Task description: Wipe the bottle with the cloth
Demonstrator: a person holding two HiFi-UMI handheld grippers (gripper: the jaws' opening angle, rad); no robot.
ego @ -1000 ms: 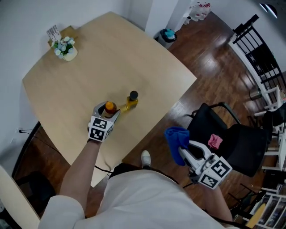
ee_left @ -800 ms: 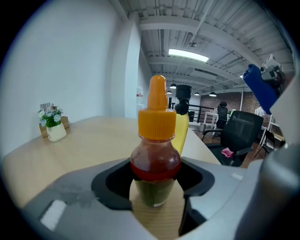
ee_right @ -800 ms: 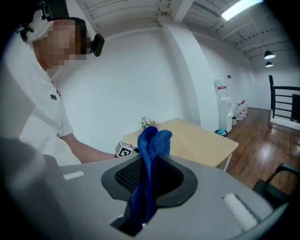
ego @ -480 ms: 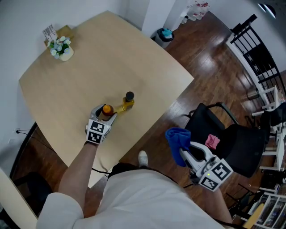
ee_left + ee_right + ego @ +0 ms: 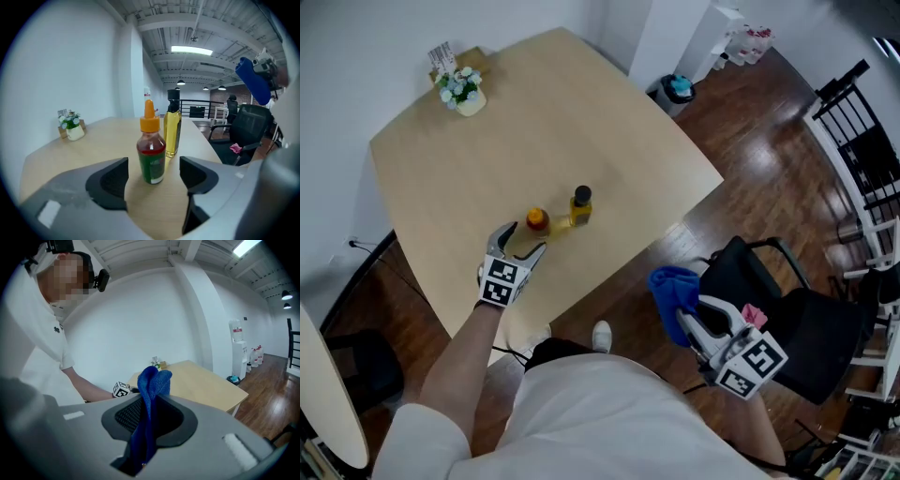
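Note:
A red sauce bottle (image 5: pixel 536 221) (image 5: pixel 151 151) with an orange cap stands upright on the wooden table (image 5: pixel 534 112). Next to it is a yellow oil bottle (image 5: pixel 580 207) (image 5: pixel 172 129) with a black cap. My left gripper (image 5: pixel 517 246) (image 5: pixel 153 174) is open and low over the table, and the sauce bottle stands just beyond its fingertips, in line with the gap. My right gripper (image 5: pixel 690 315) (image 5: pixel 148 414) hangs off the table's near right side, shut on a blue cloth (image 5: pixel 672 289) (image 5: pixel 151 394) that sticks up from its jaws.
A small pot of flowers (image 5: pixel 467 91) (image 5: pixel 71 127) sits at the table's far corner. A black office chair (image 5: pixel 787 300) with a pink item (image 5: pixel 754 314) stands right of me on the wooden floor. A bin (image 5: pixel 677 89) stands beyond the table.
My left gripper, which stood around the sauce bottle, has drawn back toward me, leaving the bottle standing free. The right gripper still holds the cloth in the same place.

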